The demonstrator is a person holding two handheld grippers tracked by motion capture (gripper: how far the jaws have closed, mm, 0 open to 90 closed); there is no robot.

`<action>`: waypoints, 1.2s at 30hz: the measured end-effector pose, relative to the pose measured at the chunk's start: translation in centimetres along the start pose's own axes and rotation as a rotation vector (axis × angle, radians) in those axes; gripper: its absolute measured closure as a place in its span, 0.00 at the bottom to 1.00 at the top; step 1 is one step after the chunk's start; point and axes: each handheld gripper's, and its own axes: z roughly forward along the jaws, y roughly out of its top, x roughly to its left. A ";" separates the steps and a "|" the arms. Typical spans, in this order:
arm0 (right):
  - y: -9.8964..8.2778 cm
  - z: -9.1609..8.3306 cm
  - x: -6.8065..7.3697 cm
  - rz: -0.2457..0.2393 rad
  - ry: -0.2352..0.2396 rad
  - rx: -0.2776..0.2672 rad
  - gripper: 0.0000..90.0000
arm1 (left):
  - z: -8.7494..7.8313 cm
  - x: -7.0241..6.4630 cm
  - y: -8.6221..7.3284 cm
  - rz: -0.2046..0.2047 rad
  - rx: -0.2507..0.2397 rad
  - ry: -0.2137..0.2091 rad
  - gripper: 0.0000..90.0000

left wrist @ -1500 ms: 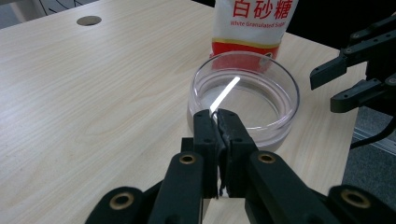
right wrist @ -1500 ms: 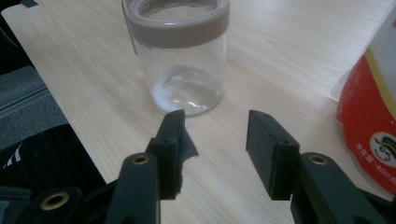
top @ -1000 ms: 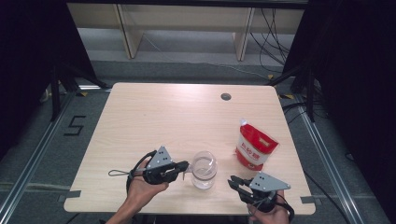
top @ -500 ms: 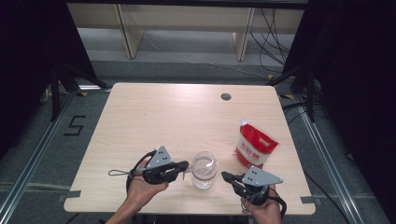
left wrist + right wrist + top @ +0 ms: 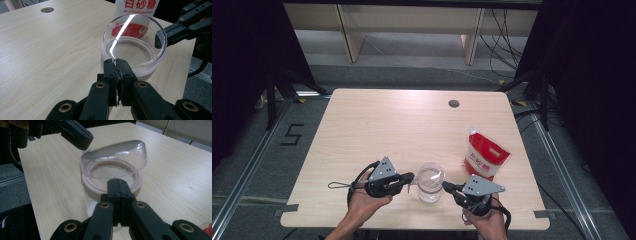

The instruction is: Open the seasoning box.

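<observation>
Most of the table [image 5: 377, 125] is wide open for me, the whole far half and the left side, bare wood all the way. Only a small hole [image 5: 454, 103] sits flush near the far edge. The crowded bit is near me: the jar [image 5: 430, 181] stands between my two grippers, left gripper [image 5: 410, 176] and right gripper [image 5: 445, 186] both right up against it. The sugar bag [image 5: 484, 156] blocks the right side, just beyond the right one.

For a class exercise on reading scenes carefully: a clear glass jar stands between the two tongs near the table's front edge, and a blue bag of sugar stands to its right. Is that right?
Not quite: the bag of sugar is red and white, not blue, as the high view shows. The rest holds: the clear glass jar stands between the left tongs and the right tongs near the table's front edge.
</observation>
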 end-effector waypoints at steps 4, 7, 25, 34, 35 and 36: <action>0.2 0.0 0.2 0.018 0.002 -0.007 1.00 | -0.1 0.1 0.0 0.004 -0.003 -0.007 0.92; 0.4 0.0 0.2 -0.006 0.005 -0.012 1.00 | -0.7 0.3 0.1 -0.020 -0.012 -0.009 0.78; 1.5 0.7 0.9 -0.031 0.016 -0.059 1.00 | -2.7 0.7 -3.7 -0.042 0.022 0.031 0.41; 2.3 1.2 1.6 -0.043 0.021 -0.087 1.00 | -2.9 1.1 -5.0 -0.040 0.039 0.048 0.28; 2.3 1.2 1.7 -0.048 0.029 -0.086 1.00 | -3.0 1.0 -5.2 -0.040 0.036 0.047 0.25; 2.4 1.3 1.8 -0.053 0.037 -0.082 1.00 | -3.1 1.0 -5.4 -0.044 0.036 0.047 0.22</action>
